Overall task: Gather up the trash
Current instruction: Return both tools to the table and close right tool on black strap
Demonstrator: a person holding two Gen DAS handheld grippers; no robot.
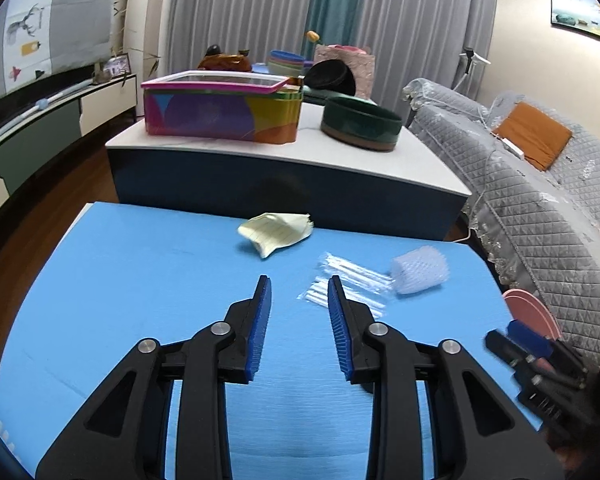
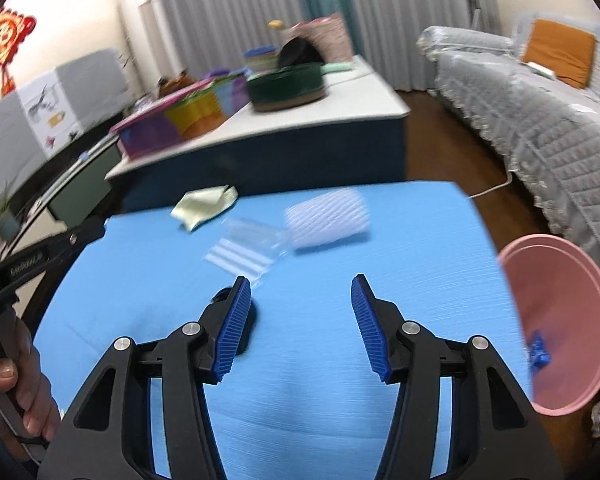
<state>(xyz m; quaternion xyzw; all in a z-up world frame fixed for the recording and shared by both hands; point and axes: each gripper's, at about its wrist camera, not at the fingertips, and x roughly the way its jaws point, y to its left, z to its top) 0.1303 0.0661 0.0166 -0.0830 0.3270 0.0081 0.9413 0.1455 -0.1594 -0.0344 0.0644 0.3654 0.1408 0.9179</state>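
On the blue mat [image 1: 140,280] lie a crumpled yellow paper [image 1: 276,232], clear plastic wrappers [image 1: 348,284] and a white foam net sleeve [image 1: 420,270]. My left gripper [image 1: 299,284] stands open just above the mat, its right finger beside the wrappers, with nothing between the pads. In the right wrist view my right gripper [image 2: 300,280] is open and empty, short of the foam net sleeve [image 2: 328,220], the wrappers [image 2: 244,252] and the paper [image 2: 204,206]. A pink bin [image 2: 560,320] to its right holds a blue scrap [image 2: 538,350].
A low white-topped table [image 1: 420,160] beyond the mat carries a colourful box [image 1: 220,112] and a dark green bowl [image 1: 360,124]. A grey covered sofa [image 1: 540,200] runs along the right. A small black object [image 2: 250,320] hides behind my right gripper's left finger. A hand [image 2: 20,380] holds the left gripper [image 2: 96,232].
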